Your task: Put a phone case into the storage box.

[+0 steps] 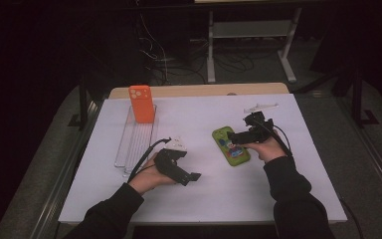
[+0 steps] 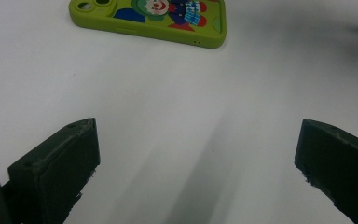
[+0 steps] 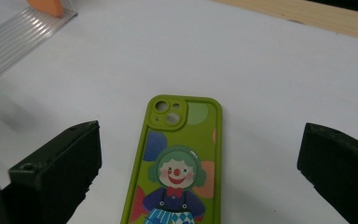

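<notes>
The white table (image 1: pixel 278 189) carries the green phone case (image 3: pixel 179 172) lying flat between the spread, empty jaws of the right gripper (image 3: pixel 200 158), while the left gripper (image 2: pixel 196 154), also spread and empty, waits short of it, so closing too high may merely skid the thin case.

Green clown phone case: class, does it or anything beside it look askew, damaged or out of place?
Nothing stands out. The green clown phone case lies flat and intact on the white table, between the open jaws of the right claw. The orange phone case stands upright in the clear rack.
</notes>
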Available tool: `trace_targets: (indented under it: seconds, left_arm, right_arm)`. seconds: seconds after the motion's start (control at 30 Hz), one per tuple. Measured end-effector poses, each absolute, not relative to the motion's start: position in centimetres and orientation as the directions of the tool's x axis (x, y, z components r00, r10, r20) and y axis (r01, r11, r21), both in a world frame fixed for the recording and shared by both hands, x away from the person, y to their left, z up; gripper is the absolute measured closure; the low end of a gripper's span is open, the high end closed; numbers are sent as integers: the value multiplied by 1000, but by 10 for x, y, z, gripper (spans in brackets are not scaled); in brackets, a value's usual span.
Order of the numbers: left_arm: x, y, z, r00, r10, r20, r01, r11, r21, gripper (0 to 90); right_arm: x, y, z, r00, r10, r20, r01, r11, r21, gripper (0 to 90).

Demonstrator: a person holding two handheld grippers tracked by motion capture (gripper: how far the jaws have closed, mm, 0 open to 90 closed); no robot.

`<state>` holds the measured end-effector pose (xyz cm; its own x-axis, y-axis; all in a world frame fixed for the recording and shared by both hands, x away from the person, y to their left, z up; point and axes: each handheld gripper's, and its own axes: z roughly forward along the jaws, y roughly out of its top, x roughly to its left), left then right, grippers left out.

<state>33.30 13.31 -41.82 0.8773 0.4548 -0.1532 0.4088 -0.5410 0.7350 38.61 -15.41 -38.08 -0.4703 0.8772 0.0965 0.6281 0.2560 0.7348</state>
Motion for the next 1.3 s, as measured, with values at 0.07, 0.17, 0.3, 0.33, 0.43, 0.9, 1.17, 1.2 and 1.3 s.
trace_targets:
  seconds: [0.07, 0.17, 0.3, 0.33, 0.43, 0.9, 1.17, 1.2, 1.3]
  left_arm:
    - [333, 133, -418, 876, 456, -157, 411, -538, 736, 0]
    - [333, 133, -418, 877, 452, -162, 410, -531, 742, 0]
    - [333, 133, -419, 877, 453, -162, 412, -531, 740, 0]
    - [333, 134, -419, 878, 452, -160, 410, -533, 740, 0]
    - [334, 134, -418, 881, 447, -156, 406, -541, 737, 0]
    - [333, 134, -419, 877, 454, -157, 415, -551, 724, 0]
    - [333, 134, -419, 877, 455, -158, 416, -550, 725, 0]
    - [333, 134, -419, 877, 454, -157, 415, -551, 724, 0]
    - [333, 134, -420, 876, 454, -161, 419, -551, 722, 0]
  right_arm:
    - [387, -151, -384, -474, 876, 91, 630, 265, 730, 0]
    - [389, -147, -389, -476, 875, 93, 639, 271, 719, 0]
    - [389, -142, -397, -471, 876, 101, 654, 270, 707, 0]
    - [389, -141, -399, -468, 878, 103, 659, 269, 702, 0]
    - [388, -139, -405, -466, 879, 102, 673, 277, 685, 0]
    - [387, -130, -426, -470, 880, 75, 704, 322, 632, 0]
    - [387, -128, -434, -458, 886, 68, 730, 332, 598, 0]
    - [387, -128, -435, -455, 888, 72, 738, 331, 588, 0]
    - [386, -127, -439, -449, 891, 72, 750, 331, 573, 0]
